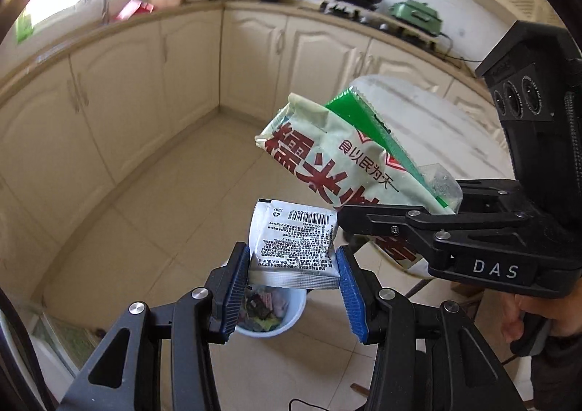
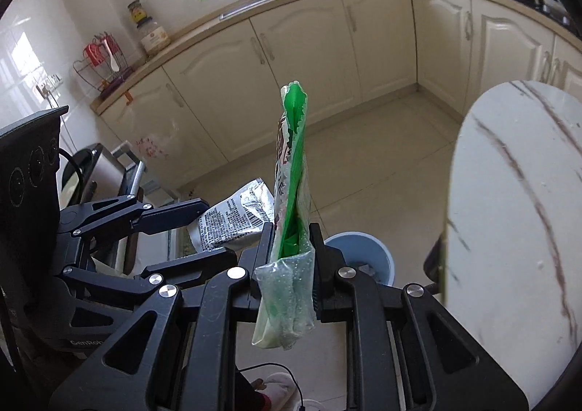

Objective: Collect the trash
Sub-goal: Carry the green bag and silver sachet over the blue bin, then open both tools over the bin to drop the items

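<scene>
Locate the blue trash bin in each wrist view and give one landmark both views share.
Left wrist: the blue trash bin sits low centre on the floor, just beyond the left gripper and its silver wrapper.
Right wrist: lower centre-right, behind the right gripper.
Shared landmark: the marble table.

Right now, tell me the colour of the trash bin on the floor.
Light blue trash bin, clearest in the right wrist view.

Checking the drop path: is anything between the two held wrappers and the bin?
Nothing visible. The left gripper holds the white packet right above the open bin in its view; the right gripper holds the green bag, with bare floor between it and the bin.
</scene>
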Demonstrator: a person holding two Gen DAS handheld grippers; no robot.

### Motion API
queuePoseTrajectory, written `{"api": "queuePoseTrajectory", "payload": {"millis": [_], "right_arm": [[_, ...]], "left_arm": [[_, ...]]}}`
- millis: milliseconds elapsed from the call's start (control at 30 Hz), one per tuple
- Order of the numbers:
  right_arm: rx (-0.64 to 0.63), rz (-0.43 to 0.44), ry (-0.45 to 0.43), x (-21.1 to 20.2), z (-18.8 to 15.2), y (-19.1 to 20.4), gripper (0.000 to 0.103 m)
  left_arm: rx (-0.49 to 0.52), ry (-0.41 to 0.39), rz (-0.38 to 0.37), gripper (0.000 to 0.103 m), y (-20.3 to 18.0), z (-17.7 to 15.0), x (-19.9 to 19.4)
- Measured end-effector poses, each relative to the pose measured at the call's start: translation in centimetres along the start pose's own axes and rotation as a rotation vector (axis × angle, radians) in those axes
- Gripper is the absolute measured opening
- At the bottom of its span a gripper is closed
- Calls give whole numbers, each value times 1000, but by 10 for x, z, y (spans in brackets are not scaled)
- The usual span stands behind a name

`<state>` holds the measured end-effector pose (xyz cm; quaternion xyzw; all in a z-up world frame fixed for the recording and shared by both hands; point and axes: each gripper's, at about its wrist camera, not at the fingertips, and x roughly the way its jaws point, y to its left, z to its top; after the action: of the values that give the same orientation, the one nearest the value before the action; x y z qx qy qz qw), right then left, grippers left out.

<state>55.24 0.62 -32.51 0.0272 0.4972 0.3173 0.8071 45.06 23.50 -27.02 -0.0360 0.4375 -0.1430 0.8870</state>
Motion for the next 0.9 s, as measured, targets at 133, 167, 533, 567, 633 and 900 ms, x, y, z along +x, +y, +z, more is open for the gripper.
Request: {"api": "queuePoseTrajectory", "payload": {"millis": [133,167,533,567,633,900], "right_arm": [[15,-31,86,76,-3,-7,17],[15,-48,111,94,-7,-10,17],[176,-128,374,269,-71,-108,17],[197,-129,392,281,-77,-118,17],[242,-120,427,300,-87,-133,19],[272,-140,412,312,-97,-154,49]], "left_arm": [[-83,90,-25,44,40,-28,48],[-99,116,-33,44,49,-35,62],[-293,396,-84,45,90,-114,239],[-304,414,-80,46,92,-120,249],[-339,450,-76,46,98,-129,264],[-423,476,-47,54,112,-123,285]]}}
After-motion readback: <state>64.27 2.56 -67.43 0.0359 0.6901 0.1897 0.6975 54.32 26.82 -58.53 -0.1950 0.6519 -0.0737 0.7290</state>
